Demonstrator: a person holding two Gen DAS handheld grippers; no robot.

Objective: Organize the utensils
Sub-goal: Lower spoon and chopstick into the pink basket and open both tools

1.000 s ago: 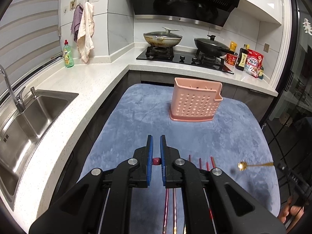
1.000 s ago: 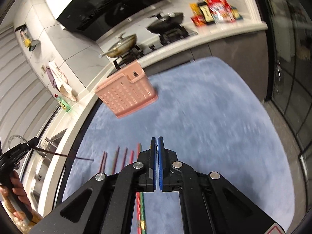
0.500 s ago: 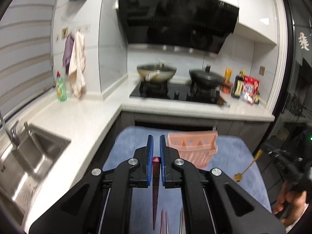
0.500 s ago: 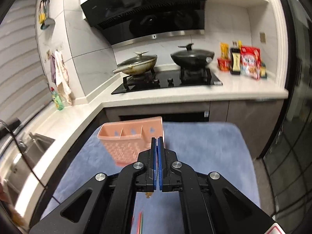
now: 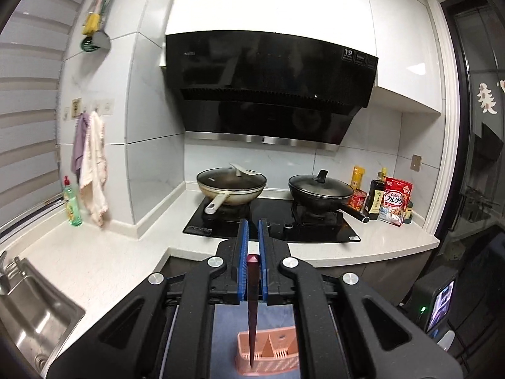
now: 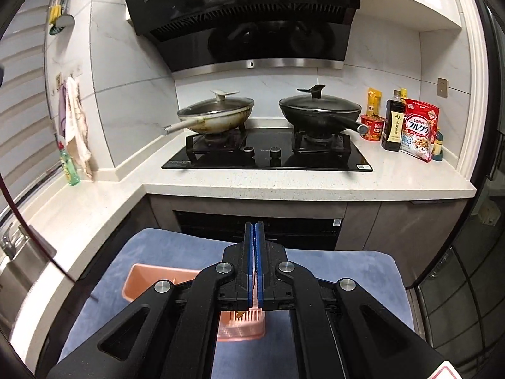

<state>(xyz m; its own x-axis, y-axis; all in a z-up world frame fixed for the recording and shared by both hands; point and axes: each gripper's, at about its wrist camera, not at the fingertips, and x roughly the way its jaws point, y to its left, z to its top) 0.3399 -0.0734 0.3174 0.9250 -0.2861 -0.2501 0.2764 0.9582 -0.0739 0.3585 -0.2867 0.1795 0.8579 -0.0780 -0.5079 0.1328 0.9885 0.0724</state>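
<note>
My left gripper (image 5: pixel 253 240) is shut on a dark red chopstick (image 5: pixel 252 309). The chopstick hangs straight down from the pads, and its tip shows over the left compartment of the pink perforated utensil holder (image 5: pixel 277 353). In the right wrist view the holder (image 6: pixel 148 276) stands on the blue mat (image 6: pixel 331 271), partly hidden under my right gripper (image 6: pixel 254 230). That gripper is shut on the thin handle of a gold spoon, of which a gold bit (image 6: pixel 240 314) shows below the fingers, above the holder. The chopstick (image 6: pixel 41 246) crosses the left edge as a thin dark line.
Beyond the mat is a white counter (image 6: pixel 284 186) with a black hob (image 6: pixel 268 154), a pale lidded pan (image 6: pixel 217 113) and a black wok (image 6: pixel 318 110). Bottles and a cereal bag (image 6: pixel 418 129) stand at the right. A steel sink (image 5: pixel 28 312) lies at the left, with a dish soap bottle (image 5: pixel 72 203) nearby.
Both grippers have risen and tipped upward, so the hood now fills the upper frames. The holder has slid from ahead to below the fingers. The chopstick now hangs over it.
</note>
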